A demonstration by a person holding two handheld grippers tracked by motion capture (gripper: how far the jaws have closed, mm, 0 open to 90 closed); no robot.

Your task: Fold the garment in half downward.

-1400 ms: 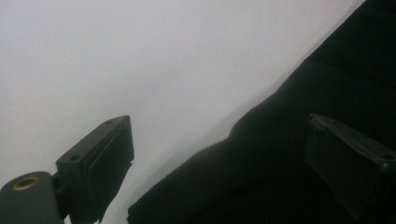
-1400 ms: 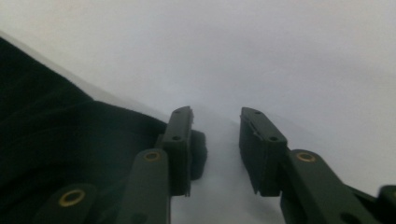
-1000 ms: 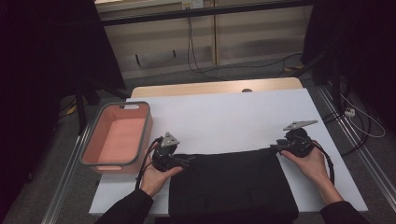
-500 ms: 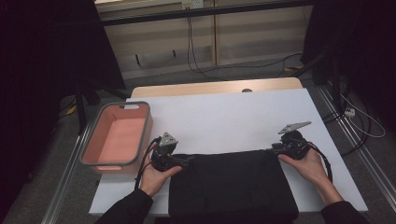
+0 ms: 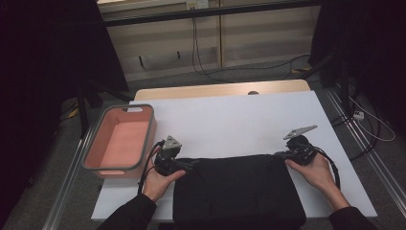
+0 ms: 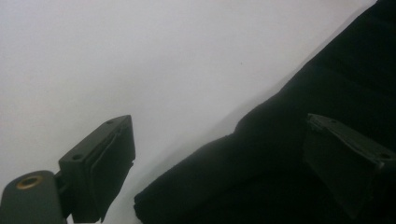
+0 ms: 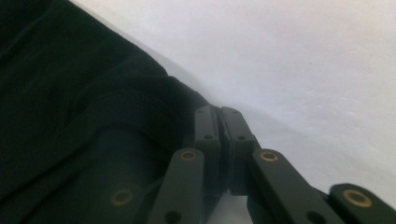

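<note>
Dim overall, brightest on the white table (image 5: 239,120). Near-black at the surroundings' left and right edges. Soft, grainy close-ups; black cloth (image 5: 239,191) without detail, faint shadow along its edge.

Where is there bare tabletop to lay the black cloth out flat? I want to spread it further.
The widest free patch is the white tabletop beyond the black cloth, between the pink bin and the table's right edge. The near edge is crowded: cloth, left gripper and right gripper at its far corners.
</note>
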